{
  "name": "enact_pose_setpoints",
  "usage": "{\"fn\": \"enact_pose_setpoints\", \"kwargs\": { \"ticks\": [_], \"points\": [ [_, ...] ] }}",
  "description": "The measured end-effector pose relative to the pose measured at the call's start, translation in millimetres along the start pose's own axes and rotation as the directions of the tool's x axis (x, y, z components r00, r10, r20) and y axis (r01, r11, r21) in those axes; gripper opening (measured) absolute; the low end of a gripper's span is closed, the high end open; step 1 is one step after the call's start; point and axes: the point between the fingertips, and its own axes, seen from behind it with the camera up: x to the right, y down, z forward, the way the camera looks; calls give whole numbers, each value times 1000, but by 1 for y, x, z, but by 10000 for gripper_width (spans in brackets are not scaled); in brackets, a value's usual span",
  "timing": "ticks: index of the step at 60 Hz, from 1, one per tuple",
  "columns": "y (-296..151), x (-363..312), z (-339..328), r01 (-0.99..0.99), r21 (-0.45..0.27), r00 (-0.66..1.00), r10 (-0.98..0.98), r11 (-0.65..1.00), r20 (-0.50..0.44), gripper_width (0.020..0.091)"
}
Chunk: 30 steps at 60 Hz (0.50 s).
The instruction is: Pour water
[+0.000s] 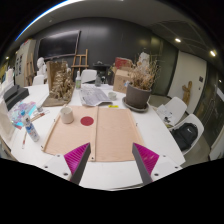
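Single view — riding the tool (111,160), looking forward, down over the table (120,175).

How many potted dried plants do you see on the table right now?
2: one dried plant on the far left side beyond the mat, one in a dark pot far right. Others may be hidden. Gripper fingers open, empty.

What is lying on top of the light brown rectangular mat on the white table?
On the light brown rectangular mat lies a small round red disc, and a small pale cylindrical cup stands at its far edge. The open gripper hangs over its near edge. Nothing shows what the mat covers.
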Motion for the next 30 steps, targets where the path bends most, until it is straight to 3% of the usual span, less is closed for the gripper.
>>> {"fn": "enact_pose_setpoints", "kwargs": {
  "ticks": [10, 30],
  "points": [
    [6, -50, -2, 28, -3, 997, -28, 1000, 67, 855],
    [42, -263, -12, 44, 5, 979, -44, 999, 198, 858]
  ]
}}
